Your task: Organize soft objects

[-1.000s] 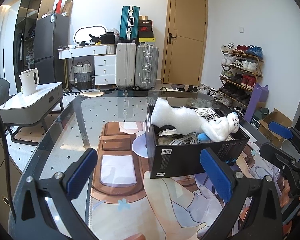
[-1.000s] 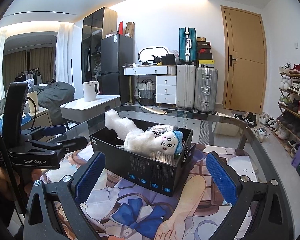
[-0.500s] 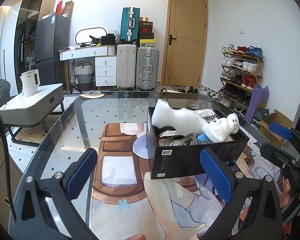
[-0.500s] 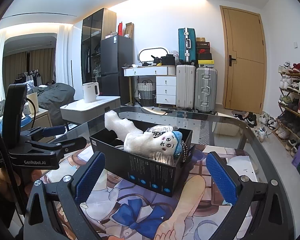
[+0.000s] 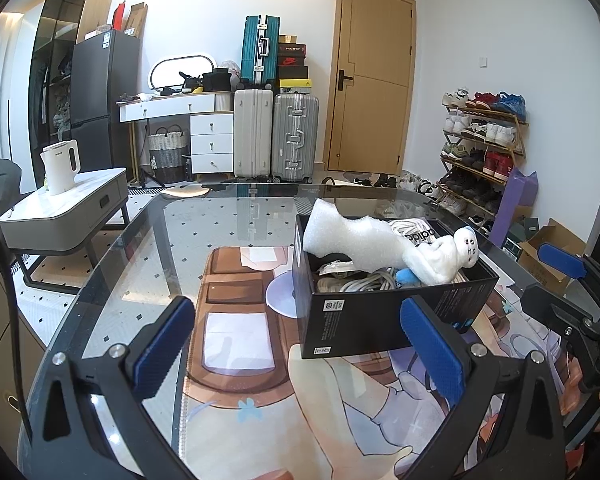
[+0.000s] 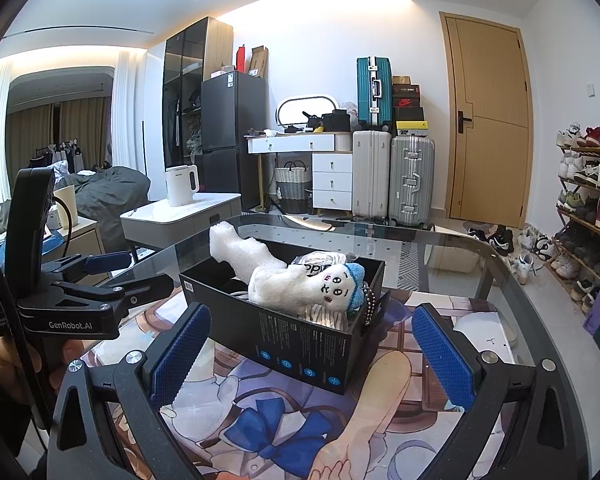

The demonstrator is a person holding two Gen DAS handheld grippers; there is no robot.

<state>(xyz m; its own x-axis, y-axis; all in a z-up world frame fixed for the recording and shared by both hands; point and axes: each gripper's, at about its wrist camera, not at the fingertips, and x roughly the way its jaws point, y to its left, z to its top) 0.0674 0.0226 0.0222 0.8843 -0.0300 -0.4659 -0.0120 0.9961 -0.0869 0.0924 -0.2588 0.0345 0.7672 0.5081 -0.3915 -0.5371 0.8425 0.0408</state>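
Nothing had shifted since the earlier frames. Both the left gripper and the right gripper hovered spread and empty short of the black cardboard box. Inside lay a white plush doll, a white foam piece and what looked like cords. Bare glass table lay left of it.
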